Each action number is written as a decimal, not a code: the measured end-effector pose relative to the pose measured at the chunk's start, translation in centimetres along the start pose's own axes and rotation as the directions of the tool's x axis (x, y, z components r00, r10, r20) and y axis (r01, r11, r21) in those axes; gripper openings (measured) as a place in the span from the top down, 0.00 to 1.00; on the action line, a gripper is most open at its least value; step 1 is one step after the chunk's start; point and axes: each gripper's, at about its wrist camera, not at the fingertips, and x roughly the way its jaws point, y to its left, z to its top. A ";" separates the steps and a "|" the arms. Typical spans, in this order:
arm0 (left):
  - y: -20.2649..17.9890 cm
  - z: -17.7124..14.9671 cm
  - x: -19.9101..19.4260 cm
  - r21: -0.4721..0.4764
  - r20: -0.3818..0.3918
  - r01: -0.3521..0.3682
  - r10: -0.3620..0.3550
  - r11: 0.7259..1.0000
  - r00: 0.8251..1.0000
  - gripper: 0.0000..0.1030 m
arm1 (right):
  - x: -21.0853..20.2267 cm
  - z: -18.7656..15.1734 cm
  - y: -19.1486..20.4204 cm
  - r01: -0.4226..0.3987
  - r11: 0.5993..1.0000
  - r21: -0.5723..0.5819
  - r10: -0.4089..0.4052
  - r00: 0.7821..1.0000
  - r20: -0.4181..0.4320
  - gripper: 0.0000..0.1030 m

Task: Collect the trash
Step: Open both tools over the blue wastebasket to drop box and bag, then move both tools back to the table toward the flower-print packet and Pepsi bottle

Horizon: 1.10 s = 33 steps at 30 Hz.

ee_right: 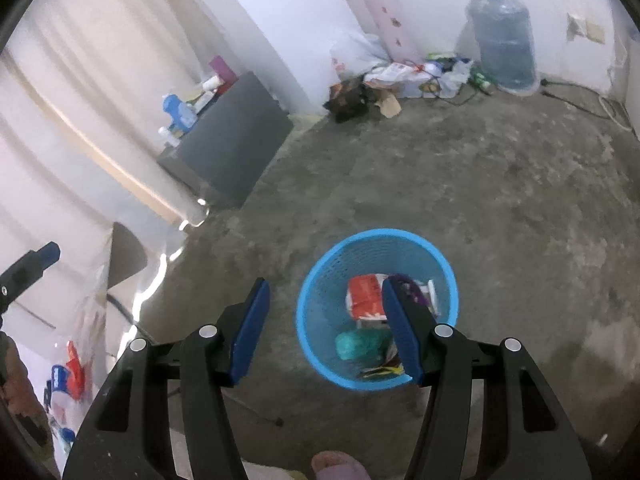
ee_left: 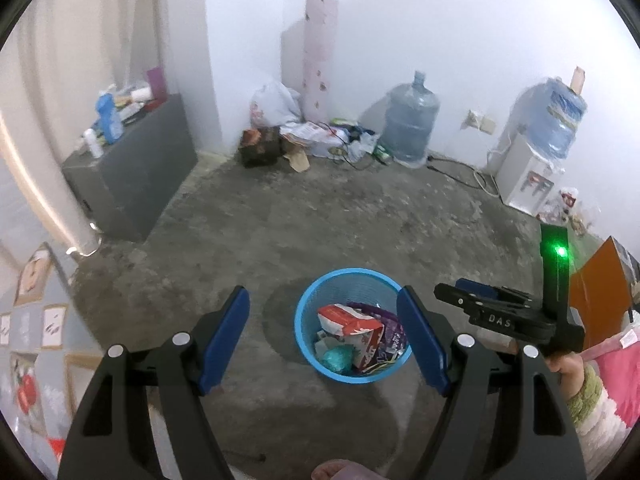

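While both tongs, left gripper and right gripper, hang wide and empty above the blue wastebasket, better lift clear before seeking more litter.

floor around bin clear

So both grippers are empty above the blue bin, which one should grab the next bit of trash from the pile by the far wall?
Probably the right gripper, though it's close. Both stand open and empty above the blue bin, like the left gripper. The trash pile lies beyond, centred in both views; neither is clearly nearer.
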 end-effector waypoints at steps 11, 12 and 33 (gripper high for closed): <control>4.3 -4.2 -10.1 -0.139 0.117 -0.118 0.134 0.983 0.984 0.28 | -3.5 -0.2 5.5 -0.057 0.988 -0.146 0.063 0.997 0.032 0.43; 4.9 -4.8 -11.0 -0.160 0.125 -0.131 0.152 0.978 0.981 0.28 | -3.9 -0.1 6.3 -0.067 0.984 -0.164 0.075 0.996 0.039 0.43; 20.0 -21.3 -28.7 -0.591 0.112 -0.396 0.558 0.703 0.823 0.28 | -3.5 -4.0 26.3 -0.321 0.808 -0.494 0.298 0.946 -0.128 0.43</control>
